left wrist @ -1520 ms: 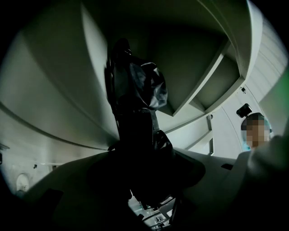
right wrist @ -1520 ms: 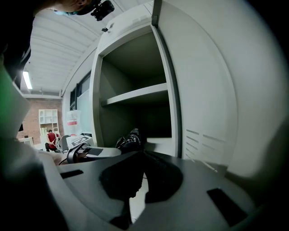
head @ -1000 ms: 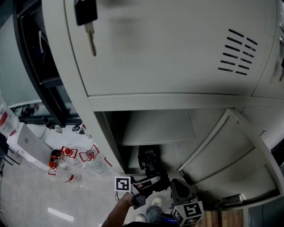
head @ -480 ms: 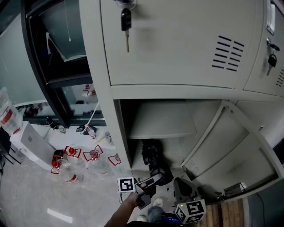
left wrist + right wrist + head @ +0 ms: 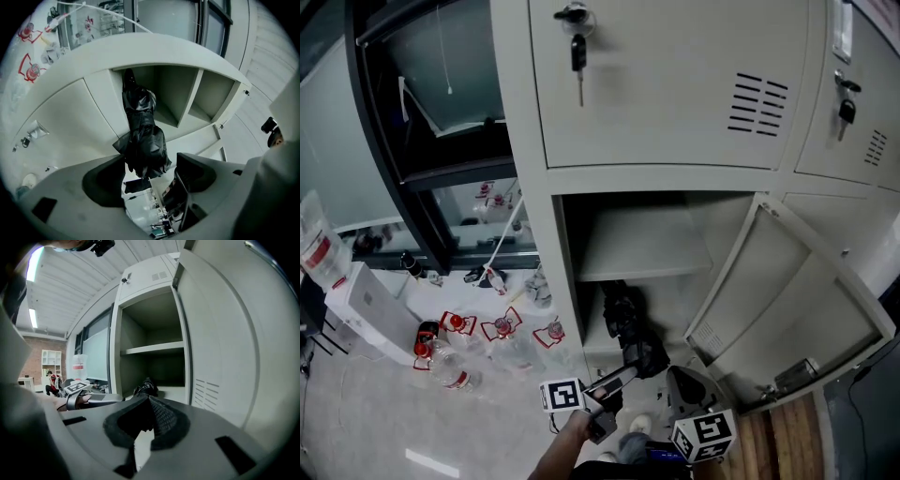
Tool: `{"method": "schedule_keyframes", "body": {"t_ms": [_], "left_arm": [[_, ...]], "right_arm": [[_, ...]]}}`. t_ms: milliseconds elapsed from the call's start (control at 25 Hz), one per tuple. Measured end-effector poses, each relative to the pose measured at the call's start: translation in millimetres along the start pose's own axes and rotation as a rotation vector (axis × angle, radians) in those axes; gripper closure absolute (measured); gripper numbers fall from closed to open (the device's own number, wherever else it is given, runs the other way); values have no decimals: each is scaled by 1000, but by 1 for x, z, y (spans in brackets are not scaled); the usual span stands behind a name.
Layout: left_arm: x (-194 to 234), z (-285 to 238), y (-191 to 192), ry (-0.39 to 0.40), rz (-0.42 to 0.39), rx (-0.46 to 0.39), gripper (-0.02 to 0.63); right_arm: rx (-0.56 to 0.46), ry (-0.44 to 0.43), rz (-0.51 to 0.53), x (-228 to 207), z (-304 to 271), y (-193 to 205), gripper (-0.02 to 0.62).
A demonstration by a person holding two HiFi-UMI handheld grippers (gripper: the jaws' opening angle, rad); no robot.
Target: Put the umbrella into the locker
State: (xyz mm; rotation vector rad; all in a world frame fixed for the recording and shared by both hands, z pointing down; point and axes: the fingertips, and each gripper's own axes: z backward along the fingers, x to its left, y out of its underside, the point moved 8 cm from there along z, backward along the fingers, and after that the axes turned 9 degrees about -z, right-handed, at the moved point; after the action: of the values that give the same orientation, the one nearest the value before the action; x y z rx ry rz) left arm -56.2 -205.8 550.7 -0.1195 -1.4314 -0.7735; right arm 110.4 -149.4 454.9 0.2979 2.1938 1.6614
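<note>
1. Lying in the open lower compartment of the pale grey metal locker (image 5: 675, 178), the folded black fabric umbrella (image 5: 626, 328) runs from deep under the inner shelf (image 5: 642, 248) out to the compartment's front edge.
2. The left gripper (image 5: 628, 374), held in the person's hand (image 5: 579, 424), points at the umbrella's near end, with its marker cube (image 5: 562, 394) facing up.
3. In the left gripper view the left gripper (image 5: 149, 160) is released, its jaws spread wide. The crumpled end of the umbrella (image 5: 140, 136) sits in the gap at their tips. It lies close to one jaw and a slit of light shows beside the other, so it is not clamped.
4. The right gripper (image 5: 682, 387) hangs low just right of the left one, in front of the swung-open locker door (image 5: 787, 300). Its own marker cube (image 5: 705, 436) is nearest the camera.
5. In the right gripper view the right gripper (image 5: 146, 401) is clenched, its ribbed pad tips meeting with nothing between them. Beyond them the umbrella's end (image 5: 145, 389) shows at the compartment mouth, with the left gripper (image 5: 91, 399) just beside it.
6. A key (image 5: 578, 61) hangs from the lock of the closed upper door.
7. Clear plastic bottles with red labels (image 5: 455, 323) stand on the floor left of the locker.
</note>
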Motion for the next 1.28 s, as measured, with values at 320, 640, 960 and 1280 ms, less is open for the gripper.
{"method": "schedule_keyframes", "body": {"t_ms": [320,640,960,1280], "left_arm": [[-32,28,-24,-106,-371,-53,366],[-50,26,-21,-152,-544,-16,578],[-52,23,-19,-133,-533,-18,583],[-50,21,-16,-138,-519,-8,583]], "right_arm": [[-6,-1,29,12,8,3,594],[-12,5,40,15,13,5,594],[-21,19,53,13,18,3,595],[-25,28,45,10,18,3,595]]}}
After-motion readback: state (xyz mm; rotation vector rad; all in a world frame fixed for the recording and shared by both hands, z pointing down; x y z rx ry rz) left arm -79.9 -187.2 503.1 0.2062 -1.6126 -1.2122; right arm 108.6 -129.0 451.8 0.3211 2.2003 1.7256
